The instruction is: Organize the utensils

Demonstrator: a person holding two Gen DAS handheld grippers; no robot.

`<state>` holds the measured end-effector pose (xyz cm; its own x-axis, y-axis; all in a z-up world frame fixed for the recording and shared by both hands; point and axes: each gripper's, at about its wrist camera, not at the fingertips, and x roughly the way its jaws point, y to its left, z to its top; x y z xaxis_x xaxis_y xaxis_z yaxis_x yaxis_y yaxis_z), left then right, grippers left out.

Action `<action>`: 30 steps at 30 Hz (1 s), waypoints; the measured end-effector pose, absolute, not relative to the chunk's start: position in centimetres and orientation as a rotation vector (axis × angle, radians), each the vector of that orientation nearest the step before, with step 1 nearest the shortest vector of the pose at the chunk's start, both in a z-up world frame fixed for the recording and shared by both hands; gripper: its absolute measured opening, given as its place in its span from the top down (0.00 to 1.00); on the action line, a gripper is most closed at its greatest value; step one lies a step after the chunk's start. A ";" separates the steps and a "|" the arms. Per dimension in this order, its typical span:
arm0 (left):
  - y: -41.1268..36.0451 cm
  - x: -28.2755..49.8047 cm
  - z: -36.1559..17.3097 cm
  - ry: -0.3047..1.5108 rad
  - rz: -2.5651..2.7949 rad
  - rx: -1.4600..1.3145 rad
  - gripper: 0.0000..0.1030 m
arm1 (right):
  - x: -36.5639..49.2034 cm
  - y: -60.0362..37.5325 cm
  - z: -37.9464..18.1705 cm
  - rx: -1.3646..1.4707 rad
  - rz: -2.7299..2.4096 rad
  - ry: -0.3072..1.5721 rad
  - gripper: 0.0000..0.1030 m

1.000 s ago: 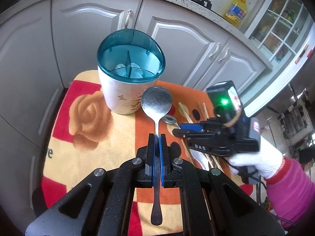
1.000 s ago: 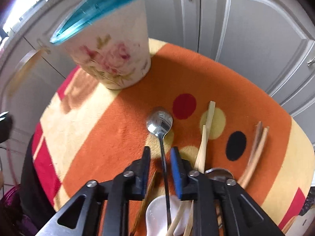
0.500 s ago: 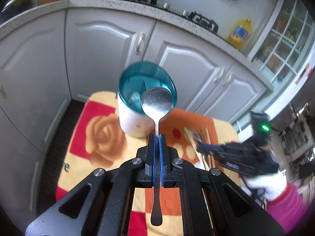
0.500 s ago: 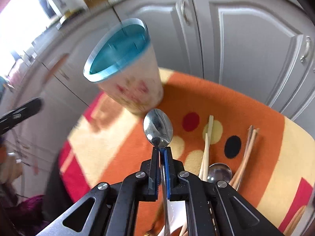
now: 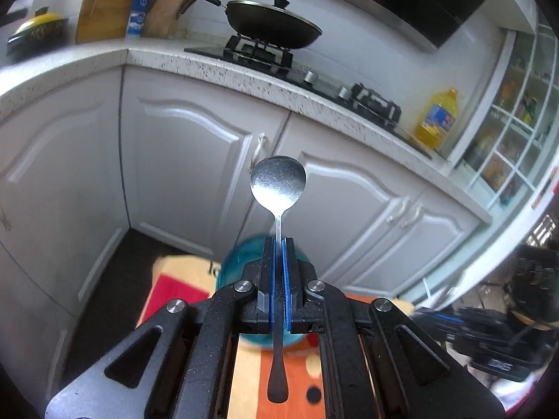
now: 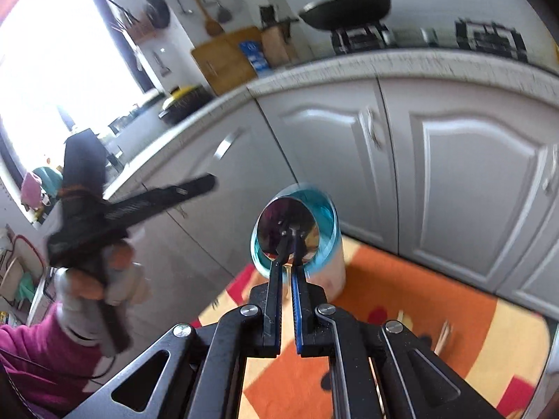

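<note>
Left wrist view: we see left gripper (image 5: 278,244) pinching a steel spoon (image 5: 278,183) above the teal-rimmed cup (image 5: 237,262). Right gripper (image 6: 288,269) clamps a second spoon (image 6: 287,228) over the same cup (image 6: 326,223).

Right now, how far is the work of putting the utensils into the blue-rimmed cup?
Done: nothing visibly placed in the cup. In hand: the left gripper is shut on a metal spoon, and the right gripper is shut on a second spoon; both are held off the cloth. Left: the chopsticks lying on the orange cloth.
</note>
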<state>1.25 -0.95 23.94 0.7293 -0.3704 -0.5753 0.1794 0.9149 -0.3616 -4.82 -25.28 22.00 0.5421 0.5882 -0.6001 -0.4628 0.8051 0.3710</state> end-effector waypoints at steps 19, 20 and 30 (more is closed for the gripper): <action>-2.9 7.6 19.3 0.696 -0.266 -0.238 0.98 | 0.0 -23.8 24.2 0.116 0.656 0.740 0.96; -2.8 7.7 18.9 0.703 -0.265 -0.238 0.98 | -0.1 -23.8 23.3 0.085 0.643 0.761 0.95; -2.6 7.9 17.6 0.735 -0.286 -0.265 0.98 | -2.0 -27.1 11.5 -0.023 0.490 1.102 0.67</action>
